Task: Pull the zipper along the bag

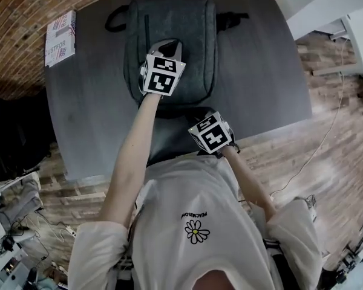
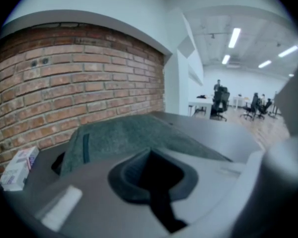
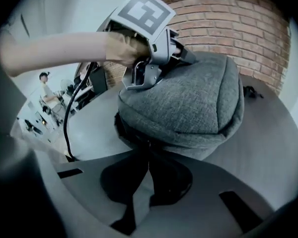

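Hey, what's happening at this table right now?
A person stands at a dark table working on a grey backpack with two handheld tools. The left tool rests on top of the bag, jaws together, apparently steadying it. The right tool is at the bag's near end, shut on what looks like the zipper pull.

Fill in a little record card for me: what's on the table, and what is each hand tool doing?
Surface: dark grey table
Main item: grey backpack, lying flat
Left gripper: jaws together, resting on top of the backpack
Right gripper: shut on the zipper pull at the backpack's near end
Also there: printed box near the table's far left corner
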A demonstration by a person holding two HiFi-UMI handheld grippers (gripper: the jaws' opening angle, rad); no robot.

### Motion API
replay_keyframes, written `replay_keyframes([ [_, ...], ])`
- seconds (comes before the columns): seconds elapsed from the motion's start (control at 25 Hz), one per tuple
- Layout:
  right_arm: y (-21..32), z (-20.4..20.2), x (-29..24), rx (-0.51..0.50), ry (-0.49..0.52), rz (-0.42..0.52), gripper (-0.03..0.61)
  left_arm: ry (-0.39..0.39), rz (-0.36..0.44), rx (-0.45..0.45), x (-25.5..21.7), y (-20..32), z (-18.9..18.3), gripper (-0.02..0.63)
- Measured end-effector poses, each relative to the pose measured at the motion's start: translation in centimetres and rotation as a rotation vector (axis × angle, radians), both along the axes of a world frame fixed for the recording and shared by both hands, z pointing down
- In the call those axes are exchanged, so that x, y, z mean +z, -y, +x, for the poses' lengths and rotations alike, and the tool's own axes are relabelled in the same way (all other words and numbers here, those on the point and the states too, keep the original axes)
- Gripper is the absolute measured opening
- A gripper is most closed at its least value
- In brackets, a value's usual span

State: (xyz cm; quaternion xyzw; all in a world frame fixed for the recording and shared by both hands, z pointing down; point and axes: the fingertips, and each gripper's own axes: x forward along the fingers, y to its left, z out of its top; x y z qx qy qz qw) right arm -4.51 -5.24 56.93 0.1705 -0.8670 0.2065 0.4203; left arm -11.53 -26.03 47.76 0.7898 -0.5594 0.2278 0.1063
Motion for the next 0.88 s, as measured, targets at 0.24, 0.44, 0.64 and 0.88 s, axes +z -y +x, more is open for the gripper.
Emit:
replay_keyframes([
  [0.24, 0.0, 0.7, 0.6, -0.068, -0.115, 0.133, 0.008, 0.108, 0.135, 0.018, -4.5, -6.6, -5.6, 0.000],
  [0.44, 0.0, 1.0, 0.6, -0.106, -0.166, 0.177, 0.008, 0.079, 0.056, -0.008, -2.0, -12.0, -10.9, 0.000],
  [0.64, 1.6, 2.4, 0.7, -0.105, -0.229, 0.242, 0.008, 0.058, 0.075, 0.034, -2.2, -11.9, -9.1, 0.000],
  [0.88, 9.3, 8.9, 1.6, 0.067, -0.366, 0.359, 0.009, 0.135, 0.107, 0.251, -2.7, -9.0, -3.4, 0.000],
])
